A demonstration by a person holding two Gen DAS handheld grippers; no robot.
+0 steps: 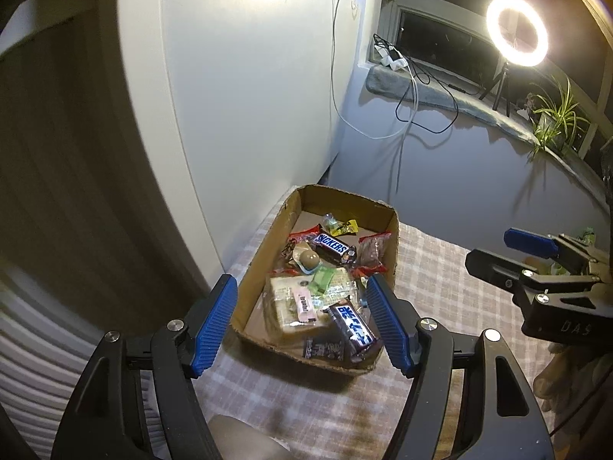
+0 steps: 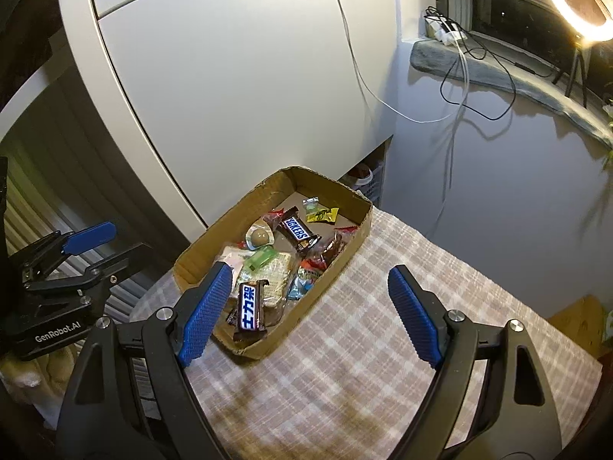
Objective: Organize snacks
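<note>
A shallow cardboard box (image 1: pixel 391 245) (image 2: pixel 346 253) sits on a checked cloth and holds several wrapped snacks. Among them are a brown Snickers bar (image 1: pixel 333 247) (image 2: pixel 297 228), a second bar with blue-and-white lettering (image 1: pixel 354 324) (image 2: pixel 251 303), a pale cracker pack (image 1: pixel 285 308), a round brown sweet (image 1: pixel 309 258) (image 2: pixel 258 237), a green packet (image 1: pixel 322 280) (image 2: pixel 262 258) and a yellow packet (image 1: pixel 345 226) (image 2: pixel 323 213). My left gripper (image 1: pixel 300 283) (image 2: pixel 130 237) hovers open above the box's near end, holding nothing. My right gripper (image 2: pixel 311 268) (image 1: pixel 490 247) is open over the box's near right edge, also holding nothing.
The checked cloth (image 2: pixel 364 345) covers the table to the right of the box. A white cabinet door (image 1: pixel 249 96) stands close behind and to the left. Cables (image 1: pixel 406 88) hang from a window sill, with a ring light (image 1: pixel 517 30) and a plant (image 1: pixel 555 115) at the back right.
</note>
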